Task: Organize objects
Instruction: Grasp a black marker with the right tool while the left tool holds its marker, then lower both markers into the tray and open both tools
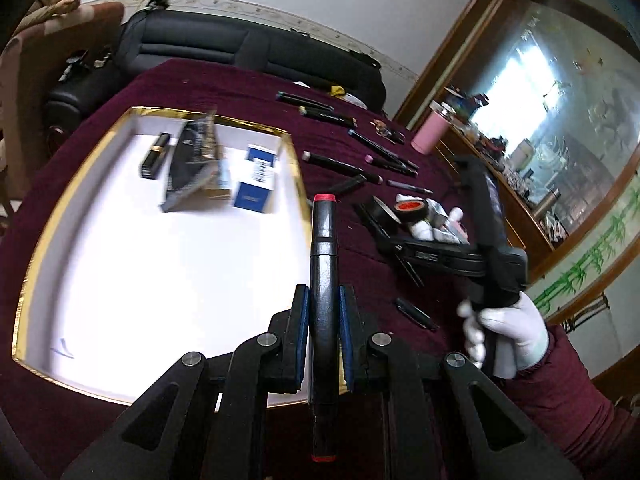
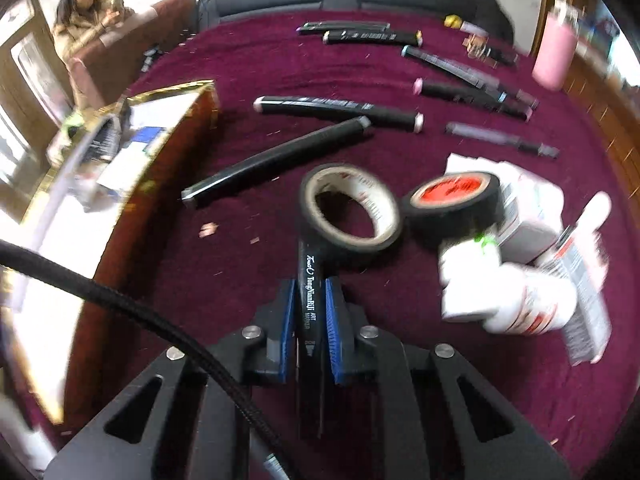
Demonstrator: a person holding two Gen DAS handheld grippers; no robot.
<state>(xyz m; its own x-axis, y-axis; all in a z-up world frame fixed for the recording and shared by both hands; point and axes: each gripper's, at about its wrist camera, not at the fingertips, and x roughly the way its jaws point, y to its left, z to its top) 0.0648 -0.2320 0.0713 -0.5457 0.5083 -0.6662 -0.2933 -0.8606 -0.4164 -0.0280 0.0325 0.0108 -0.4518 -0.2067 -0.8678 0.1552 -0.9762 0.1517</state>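
My left gripper [image 1: 323, 294] is shut on a black marker with red caps [image 1: 323, 248], which points forward over the right edge of a white, gold-rimmed box [image 1: 160, 280]. My right gripper [image 2: 310, 286] is shut on a black art marker with white lettering [image 2: 307, 280]. That marker's far end reaches a black tape roll [image 2: 344, 248] on the maroon cloth [image 2: 240, 280]. Several more black markers [image 2: 340, 110] lie scattered beyond. In the left wrist view, a white-gloved hand [image 1: 508, 332] holds the right gripper's handle to my right.
The box holds a black pouch [image 1: 188, 168], a blue carton [image 1: 256, 184] and a small black-and-gold case [image 1: 154, 156]. A second tape roll with a red core [image 2: 452, 200], white bottles and cartons [image 2: 508, 300] sit right. A pink tumbler [image 2: 554, 56], black sofa [image 1: 240, 48] and seated person [image 2: 80, 28] are behind.
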